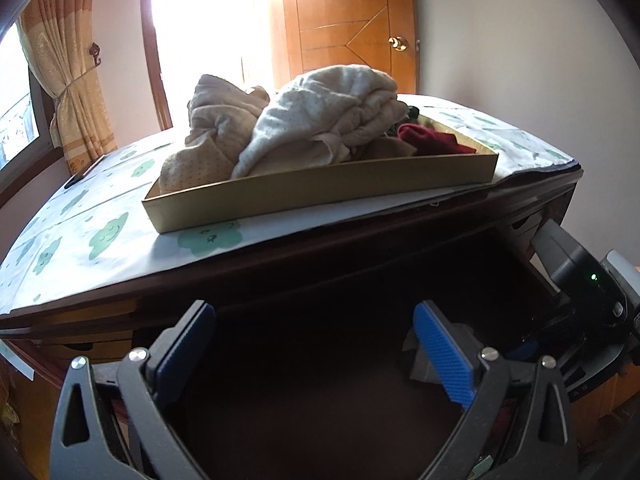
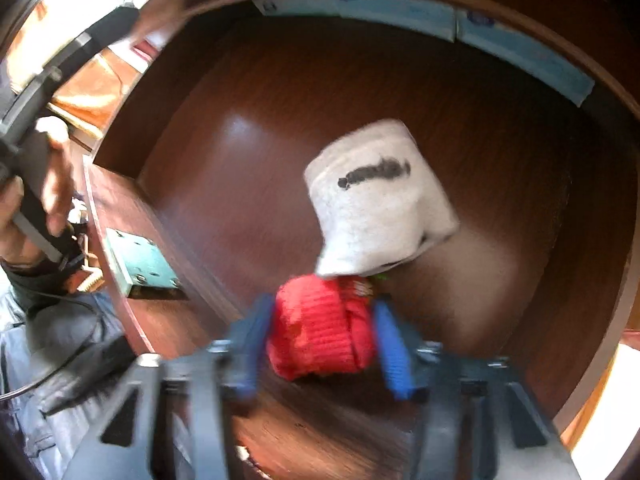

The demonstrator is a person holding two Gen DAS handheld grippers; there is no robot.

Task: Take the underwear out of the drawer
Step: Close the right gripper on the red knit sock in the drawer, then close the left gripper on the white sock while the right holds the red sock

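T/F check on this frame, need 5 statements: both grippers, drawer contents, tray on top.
1. The right gripper has a red rolled garment between its fingers. True; the pads sit against both its sides.
2. The left gripper is clamped on a towel. False; it stands open with nothing between its fingers.
3. A white folded garment with a dark mark lies in the drawer just beyond the red one. True.
4. The drawer is packed full of clothes. False; most of its wooden floor is bare.
5. The tray on the patterned cloth is empty. False; beige clothes are heaped in it.
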